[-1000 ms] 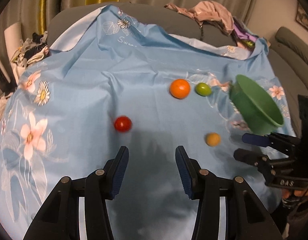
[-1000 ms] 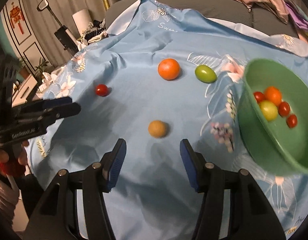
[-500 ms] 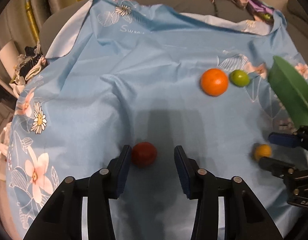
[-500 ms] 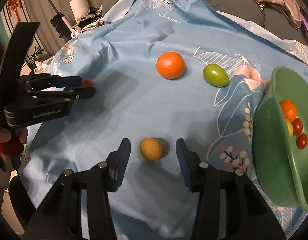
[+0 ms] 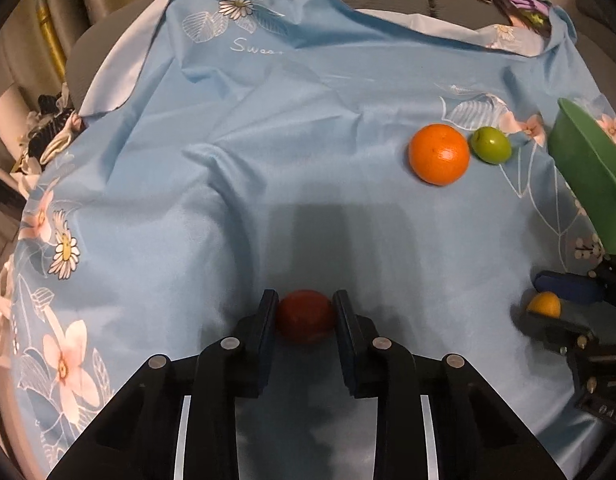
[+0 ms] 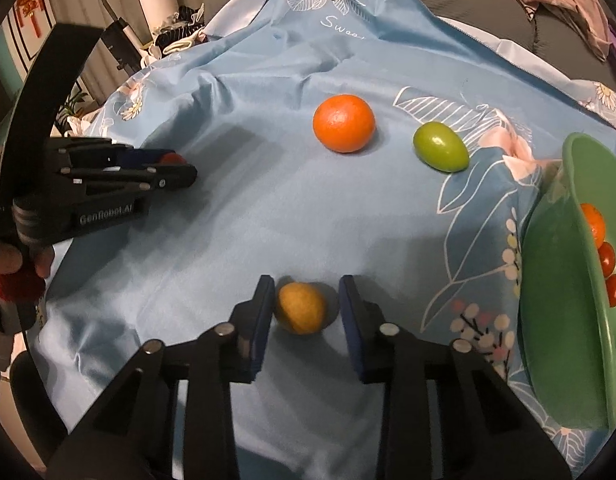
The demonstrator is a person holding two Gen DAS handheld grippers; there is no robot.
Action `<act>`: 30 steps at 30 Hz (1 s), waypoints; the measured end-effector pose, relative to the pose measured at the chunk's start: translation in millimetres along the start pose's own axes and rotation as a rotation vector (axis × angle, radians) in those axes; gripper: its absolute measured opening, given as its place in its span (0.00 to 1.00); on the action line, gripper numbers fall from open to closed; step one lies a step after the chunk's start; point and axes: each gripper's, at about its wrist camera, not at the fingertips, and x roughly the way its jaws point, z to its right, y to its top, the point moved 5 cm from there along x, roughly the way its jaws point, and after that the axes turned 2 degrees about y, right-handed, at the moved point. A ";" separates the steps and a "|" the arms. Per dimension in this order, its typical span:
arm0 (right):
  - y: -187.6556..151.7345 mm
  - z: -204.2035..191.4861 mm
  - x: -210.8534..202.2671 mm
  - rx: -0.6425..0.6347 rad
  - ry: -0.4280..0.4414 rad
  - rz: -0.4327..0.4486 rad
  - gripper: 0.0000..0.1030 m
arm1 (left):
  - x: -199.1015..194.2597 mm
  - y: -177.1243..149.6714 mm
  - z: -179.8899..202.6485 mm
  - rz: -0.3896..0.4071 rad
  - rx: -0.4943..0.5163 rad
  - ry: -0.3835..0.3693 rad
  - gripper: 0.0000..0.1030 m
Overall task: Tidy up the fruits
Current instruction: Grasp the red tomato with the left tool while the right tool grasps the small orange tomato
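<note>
My left gripper (image 5: 305, 312) is shut on a red tomato (image 5: 305, 317) that rests on the blue cloth; its pads touch both sides. It also shows in the right wrist view (image 6: 164, 168). My right gripper (image 6: 307, 308) stands open around a small yellow-orange fruit (image 6: 301, 307); the left pad touches it and a gap remains on the right. An orange (image 6: 344, 128) and a green fruit (image 6: 440, 146) lie farther back. A green bowl (image 6: 556, 320) at the right holds an orange fruit and red tomatoes.
A blue flowered cloth (image 5: 228, 160) covers the surface, wrinkled at the left and back. Clothes (image 6: 560, 8) lie on the grey sofa behind. A hand (image 6: 12, 256) holds the left gripper at the left edge.
Both grippers moved forward and down over their fruits. The left jaws closed on the red tomato. The right jaws narrowed around the yellow-orange fruit.
</note>
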 end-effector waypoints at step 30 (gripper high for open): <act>-42.2 -0.9 -74.7 0.068 0.071 0.114 0.26 | -81.1 -49.1 52.2 0.062 -0.064 -0.151 0.27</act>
